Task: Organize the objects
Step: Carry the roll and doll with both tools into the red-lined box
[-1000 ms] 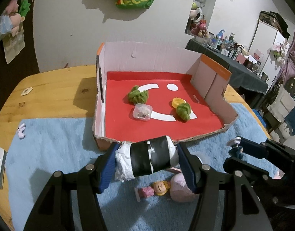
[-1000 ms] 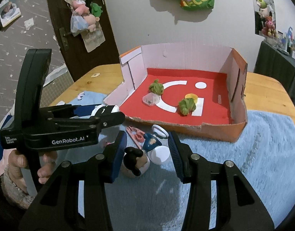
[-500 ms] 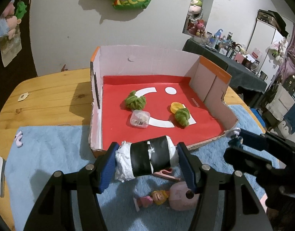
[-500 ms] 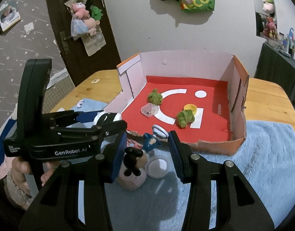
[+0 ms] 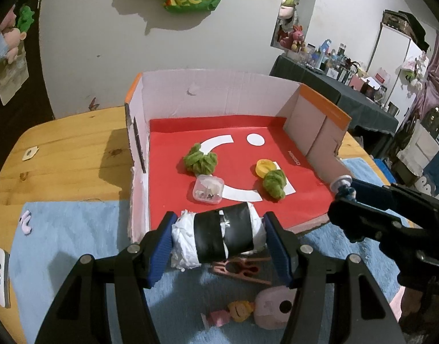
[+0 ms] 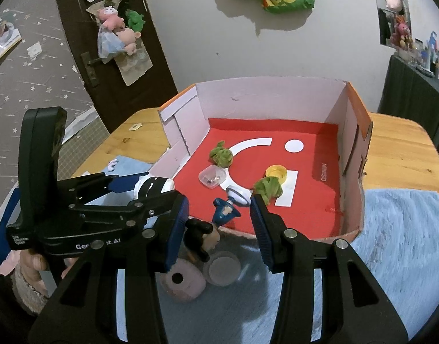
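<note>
Both handheld tools are matte black plastic. The left gripper (image 5: 221,236) has two angular arms that widen toward the camera, each carrying a round silver screw head near the front and another further back. Its fingers (image 5: 162,248) end in ribbed blue pads. The right gripper (image 6: 218,230) is built the same way, with blue ridged pads (image 6: 176,230) and silver screws along its black arms. Seen from the right wrist camera, the left tool's side bears white lettering reading GenRobot.AI, a small white label near its rear, and a tall black upright grip. A hand (image 6: 33,266) shows beneath it, above a knitted beige cuff (image 6: 27,292).
</note>
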